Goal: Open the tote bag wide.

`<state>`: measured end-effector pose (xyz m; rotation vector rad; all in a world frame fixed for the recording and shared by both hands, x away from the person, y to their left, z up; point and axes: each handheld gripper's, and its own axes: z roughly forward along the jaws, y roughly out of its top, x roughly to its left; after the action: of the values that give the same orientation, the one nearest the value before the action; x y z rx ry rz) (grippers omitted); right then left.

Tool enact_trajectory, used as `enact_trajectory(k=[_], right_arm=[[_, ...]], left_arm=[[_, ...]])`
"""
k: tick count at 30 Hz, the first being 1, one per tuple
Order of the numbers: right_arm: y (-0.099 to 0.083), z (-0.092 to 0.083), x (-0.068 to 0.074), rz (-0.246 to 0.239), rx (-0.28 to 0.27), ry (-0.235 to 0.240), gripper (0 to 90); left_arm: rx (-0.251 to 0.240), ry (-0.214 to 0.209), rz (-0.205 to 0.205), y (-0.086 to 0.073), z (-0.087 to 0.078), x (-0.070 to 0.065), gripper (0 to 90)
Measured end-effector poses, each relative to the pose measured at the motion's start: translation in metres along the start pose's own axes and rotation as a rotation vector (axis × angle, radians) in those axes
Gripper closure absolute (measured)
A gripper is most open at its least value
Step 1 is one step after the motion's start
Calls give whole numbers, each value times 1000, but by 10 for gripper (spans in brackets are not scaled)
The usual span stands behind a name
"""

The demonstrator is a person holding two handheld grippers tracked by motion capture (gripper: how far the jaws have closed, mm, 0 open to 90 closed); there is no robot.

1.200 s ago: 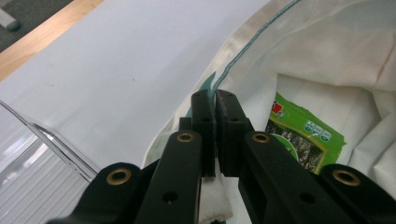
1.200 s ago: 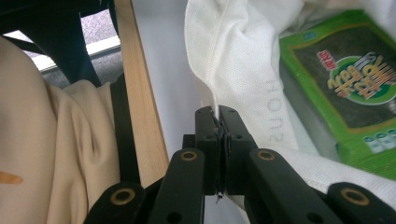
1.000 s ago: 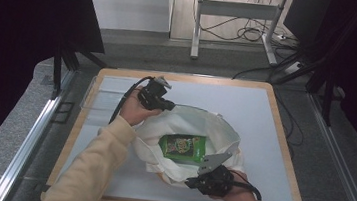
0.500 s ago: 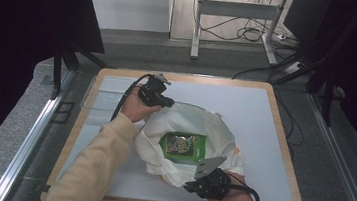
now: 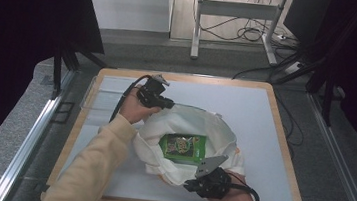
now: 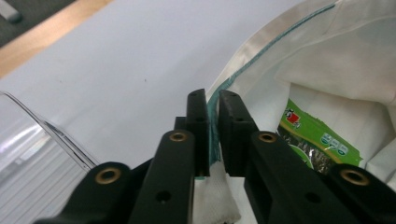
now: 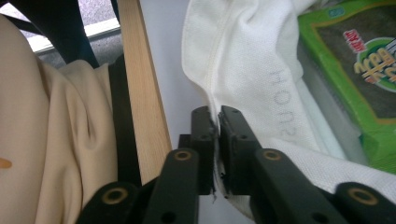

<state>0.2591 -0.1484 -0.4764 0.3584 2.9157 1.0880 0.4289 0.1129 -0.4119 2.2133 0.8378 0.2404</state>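
A white cloth bag (image 5: pixel 223 130) lies open-mouthed on the grey mat, with a green snack packet (image 5: pixel 183 147) flat inside it. My left gripper (image 5: pixel 168 103) is at the bag's far left rim. In the left gripper view its jaws (image 6: pixel 213 100) have just been opening and stand a sliver apart, the green-edged hem (image 6: pixel 233 77) running loosely between them. My right gripper (image 5: pixel 190 186) is at the near rim. Its jaws (image 7: pixel 218 114) have also just been opening, but the seam of the bag (image 7: pixel 247 70) is still pinched between the pads. The packet (image 7: pixel 359 70) lies just beyond.
The grey mat (image 5: pixel 265 114) sits in a wooden frame (image 5: pixel 283 136) on the table. A clear plastic piece (image 6: pixel 42 140) lies at the mat's left edge near the left gripper. A cream sleeve (image 7: pixel 46 140) is close beside the right gripper.
Both hands stay at the bag's rim. The left hand has shifted only slightly, and the bag and packet lie much as before.
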Motion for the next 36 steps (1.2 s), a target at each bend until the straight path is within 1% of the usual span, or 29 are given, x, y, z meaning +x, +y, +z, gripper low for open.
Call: enact_trajectory(k=[2,4,7,8,9,11,13,15,17,20,21,25,26,27,29,30,31,33,35,36], right_arm=[[2,-3,-1,7,-12,-12,750],[3,-7,-2,12,-33,-14,698],[5,-14,-3,24,-60,-52,598],[5,-17,-4,27,-76,-72,563],[6,-19,-5,34,-87,-87,536],[6,-23,-7,41,-105,-105,493],[7,-27,-8,53,-118,-122,466],[8,-30,-10,57,-133,-130,444],[8,-32,-11,65,-137,-135,422],[10,-35,-15,87,-153,-142,404],[10,-36,-16,88,-156,-143,398],[13,-42,-20,103,-173,-170,391],[14,-44,-20,106,-178,-173,391],[14,-45,-21,111,-184,-176,391],[16,-49,-24,115,-191,-183,391],[17,-50,-25,116,-194,-187,390],[17,-51,-26,120,-195,-187,390],[19,-54,-30,128,-200,-189,390],[21,-55,-32,133,-201,-194,391],[22,-56,-34,134,-200,-199,391]], left_arm=[[-5,-3,13,0,-7,-4,735],[-5,-5,29,-1,-15,-9,667],[-11,-13,51,-5,-24,-17,573],[-12,-12,59,-7,-27,-19,542],[-21,-12,56,-9,-28,-21,516],[-37,-6,68,-15,-35,-24,478],[-46,-5,94,-21,-44,-26,464],[-51,-14,95,-26,-51,-29,435],[-57,-30,84,-32,-55,-33,422],[-51,-45,85,-39,-57,-37,411],[-55,-58,82,-42,-58,-39,410],[-56,-74,94,-49,-59,-44,411],[-61,-80,90,-51,-59,-45,411],[-62,-81,94,-52,-60,-46,410],[-73,-87,87,-55,-62,-48,410],[-79,-90,76,-56,-62,-49,410],[-78,-90,82,-57,-64,-50,409],[-90,-100,79,-58,-66,-52,407],[-91,-97,94,-60,-70,-53,407],[-98,-98,93,-61,-71,-54,410]])
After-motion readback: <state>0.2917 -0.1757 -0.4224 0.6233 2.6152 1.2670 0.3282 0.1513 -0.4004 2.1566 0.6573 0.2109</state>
